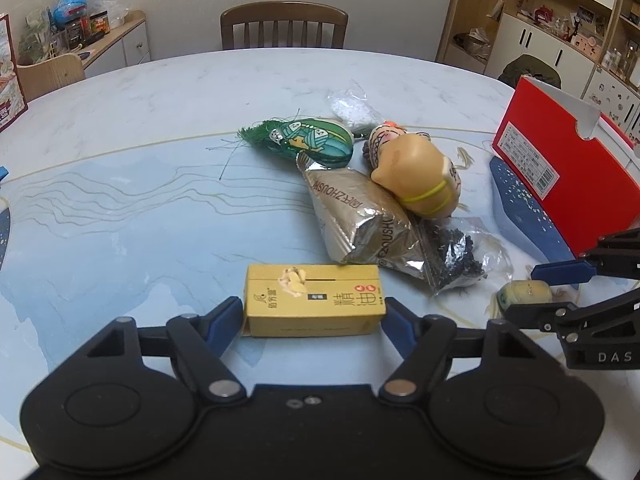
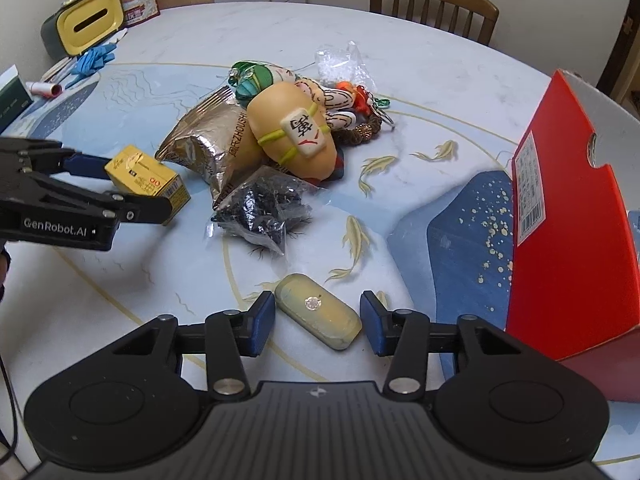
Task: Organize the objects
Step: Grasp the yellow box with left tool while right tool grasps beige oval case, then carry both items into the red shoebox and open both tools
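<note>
- The left claw (image 1: 314,316) is sitting at bottom centre of its view, spread wide around a yellow carton (image 1: 314,300) printed with Chinese characters; the blue pads are flanking it, contact unclear.
- The right claw (image 2: 318,322) is likewise gaping around a pale yellow-green case (image 2: 318,317) lying on the desk (image 2: 400,60), not clamping it.
- Mid-frame, a silver foil packet (image 2: 208,144) reading "ZHOUSHI" is lying under a tan plush (image 2: 296,136) bearing a mahjong tile.
- "GenRobot.AI" is showing on the left claw's side at left.
- A red box (image 2: 572,240) with a barcode label is standing at right.
</note>
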A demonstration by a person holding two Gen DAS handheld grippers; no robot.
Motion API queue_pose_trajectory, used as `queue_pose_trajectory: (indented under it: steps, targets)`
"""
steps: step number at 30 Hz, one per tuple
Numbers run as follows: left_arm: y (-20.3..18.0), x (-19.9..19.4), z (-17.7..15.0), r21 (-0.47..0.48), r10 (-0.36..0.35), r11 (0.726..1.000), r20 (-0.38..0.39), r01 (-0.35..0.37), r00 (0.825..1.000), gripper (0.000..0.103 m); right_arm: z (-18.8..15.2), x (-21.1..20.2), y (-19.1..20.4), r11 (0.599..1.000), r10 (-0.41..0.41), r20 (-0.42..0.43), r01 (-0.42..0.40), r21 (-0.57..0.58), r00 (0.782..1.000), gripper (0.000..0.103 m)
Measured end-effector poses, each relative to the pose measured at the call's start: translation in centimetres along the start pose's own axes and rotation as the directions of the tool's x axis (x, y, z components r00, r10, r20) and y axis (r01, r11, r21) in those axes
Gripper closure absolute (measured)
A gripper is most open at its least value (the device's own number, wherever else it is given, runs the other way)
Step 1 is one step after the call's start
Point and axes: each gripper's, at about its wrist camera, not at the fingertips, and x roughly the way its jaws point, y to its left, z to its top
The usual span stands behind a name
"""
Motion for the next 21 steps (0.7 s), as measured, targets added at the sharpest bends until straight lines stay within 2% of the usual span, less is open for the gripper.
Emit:
queue_pose_trajectory:
  steps: [5, 10, 15, 21]
  targets:
    - [0.2, -0.2, 0.1, -0.013, -0.001, 1.000, -0.009, 0.001, 1.000, 0.031, -0.2, -0.3, 0.5, 1.000, 0.003, -0.005, -0.003, 0.003, 1.000, 0.057]
    - [0.7, -0.8, 0.1, -0.043, -0.004, 0.999, -0.007, 0.003, 1.000, 0.032, -0.2, -1.4, 0.3, 0.998, 0.026, 0.001, -0.026, 0.054, 1.000, 0.058]
    - [1.0, -2.1, 0.7, -0.080, -0.021, 0.997, -0.019, 0.020, 1.000, 0.032, 0.4, -3.5, 0.0, 0.997, 0.025, 0.027, -0.026, 0.076, 0.999, 0.058]
    - [0.9, -3.4, 1.5, -0.084, -0.021, 0.996, 0.003, 0.022, 1.000, 0.032, 1.0, -6.4, -0.9, 0.994, 0.014, 0.070, -0.022, 0.111, 0.997, 0.058]
